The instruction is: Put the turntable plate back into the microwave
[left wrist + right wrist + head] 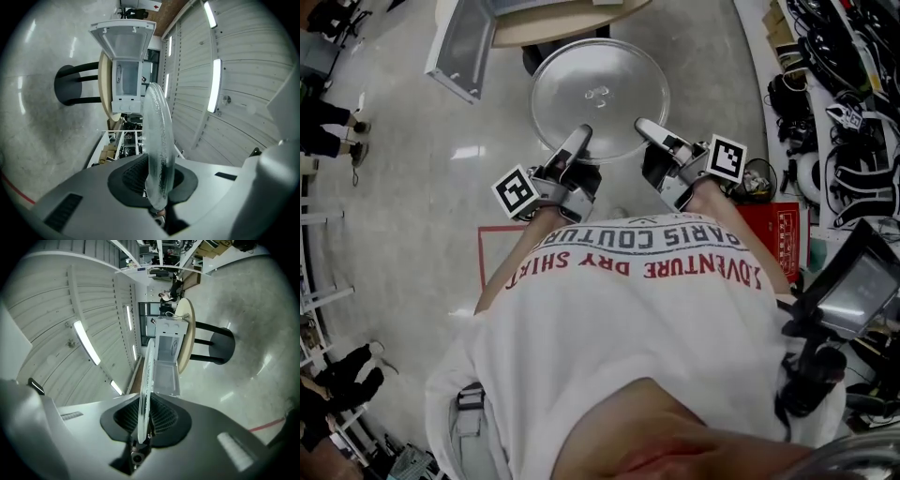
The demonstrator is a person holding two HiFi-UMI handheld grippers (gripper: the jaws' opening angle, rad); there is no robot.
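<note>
A round clear glass turntable plate (598, 97) hangs level above the floor, held by its near rim from both sides. My left gripper (580, 137) is shut on the rim at the lower left; my right gripper (646, 127) is shut on it at the lower right. In each gripper view the plate (158, 145) (146, 390) shows edge-on between the dark pads. Ahead, a white microwave (123, 65) (168, 350) stands on a round wooden table (567, 21) with its door (461, 45) swung open.
The table rests on a dark pedestal base (220, 345). Shelves with cables and gear (834, 103) run along the right. A red floor sign (783, 234) lies by my right side. People's legs (328, 122) show at the far left.
</note>
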